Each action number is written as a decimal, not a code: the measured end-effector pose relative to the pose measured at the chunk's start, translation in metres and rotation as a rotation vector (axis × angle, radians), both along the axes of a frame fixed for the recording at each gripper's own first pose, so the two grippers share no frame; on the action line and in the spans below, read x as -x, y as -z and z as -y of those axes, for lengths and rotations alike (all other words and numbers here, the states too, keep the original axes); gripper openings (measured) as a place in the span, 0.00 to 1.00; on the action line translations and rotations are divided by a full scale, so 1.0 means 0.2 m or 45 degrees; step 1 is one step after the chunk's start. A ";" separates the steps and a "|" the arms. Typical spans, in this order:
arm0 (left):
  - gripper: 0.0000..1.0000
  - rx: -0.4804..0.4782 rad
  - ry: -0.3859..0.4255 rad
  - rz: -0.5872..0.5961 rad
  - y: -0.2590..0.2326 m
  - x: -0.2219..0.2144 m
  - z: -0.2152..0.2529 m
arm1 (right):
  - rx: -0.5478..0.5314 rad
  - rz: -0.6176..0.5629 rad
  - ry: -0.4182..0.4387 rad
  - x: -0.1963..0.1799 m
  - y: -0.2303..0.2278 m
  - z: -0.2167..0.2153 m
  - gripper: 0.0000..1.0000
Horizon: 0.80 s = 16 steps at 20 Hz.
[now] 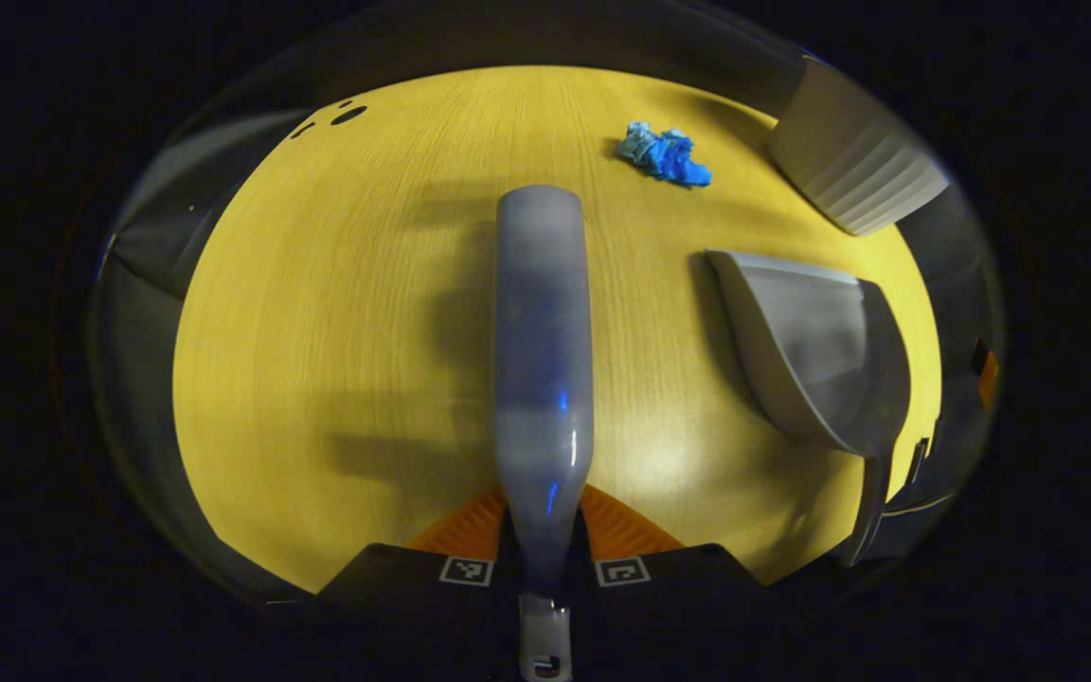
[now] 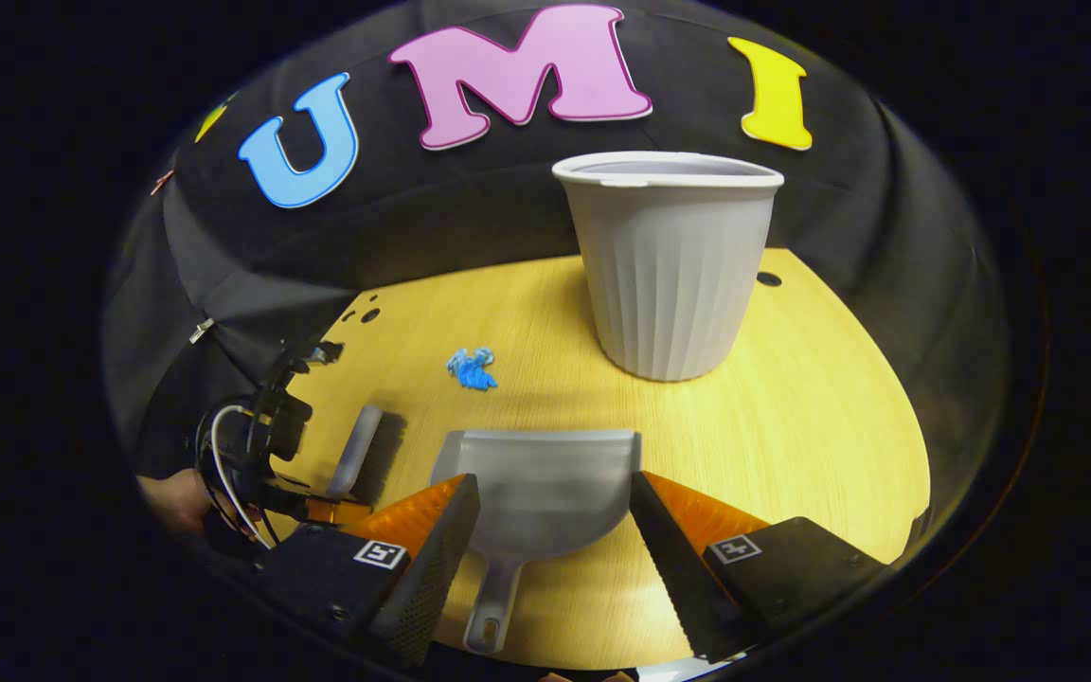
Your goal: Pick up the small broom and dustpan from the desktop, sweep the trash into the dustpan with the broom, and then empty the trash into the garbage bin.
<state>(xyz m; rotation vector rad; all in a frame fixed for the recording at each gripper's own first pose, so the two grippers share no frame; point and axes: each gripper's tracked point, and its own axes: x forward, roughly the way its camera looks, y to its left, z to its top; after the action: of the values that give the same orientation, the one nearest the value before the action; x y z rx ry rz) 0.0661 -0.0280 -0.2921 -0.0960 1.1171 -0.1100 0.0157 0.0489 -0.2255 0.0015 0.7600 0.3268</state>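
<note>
- bench point(image 2: 820, 426): bin point(image 2: 669, 275) stands at the back, nothing emptied into it yet
- dustpan point(image 2: 541, 488) lies flat; right gripper point(image 2: 555, 559) has its fingers wide on either side of it, not gripping
- broom point(image 1: 543, 379) is clamped in the left gripper point(image 1: 543, 559)
- trash point(image 1: 664, 154), a blue wad, looks unswept, so sweeping and dumping remain

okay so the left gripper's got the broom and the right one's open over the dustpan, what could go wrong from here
1. The right gripper is open astride the dustpan, above its thin handle; closing on the wide pan could give a poor grip.
2. The left gripper holds the broom at its narrow end, so it may pivot while sweeping.
3. The blue trash is a light crumple; a hard stroke could flick it past the dustpan, toward the garbage bin.
</note>
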 end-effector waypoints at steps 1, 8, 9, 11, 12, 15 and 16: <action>0.24 0.023 -0.001 0.031 -0.02 -0.01 -0.01 | 0.011 -0.034 0.001 0.02 0.02 -0.01 0.99; 0.21 0.012 0.108 0.233 -0.24 -0.20 -0.20 | 0.094 -0.308 -0.005 0.21 0.24 -0.07 0.99; 0.24 -0.012 0.125 0.245 -0.26 -0.23 -0.24 | 0.096 -0.338 -0.001 0.23 0.27 -0.09 0.99; 0.24 -0.064 0.157 0.258 -0.28 -0.29 -0.32 | 0.122 -0.382 0.014 0.27 0.31 -0.10 0.99; 0.23 -0.088 0.173 0.262 -0.29 -0.32 -0.35 | 0.146 -0.394 0.025 0.29 0.34 -0.09 0.99; 0.23 -0.158 0.243 0.268 -0.30 -0.43 -0.41 | 0.169 -0.440 0.075 0.29 0.43 -0.08 1.00; 0.23 -0.182 0.276 0.266 -0.30 -0.47 -0.41 | 0.174 -0.456 0.100 0.28 0.47 -0.08 1.00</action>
<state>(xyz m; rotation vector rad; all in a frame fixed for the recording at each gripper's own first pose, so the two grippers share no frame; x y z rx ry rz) 0.1598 0.0538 -0.2315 0.1615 0.9207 -0.2280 -0.0399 0.0650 -0.3200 -0.0399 1.1336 0.2005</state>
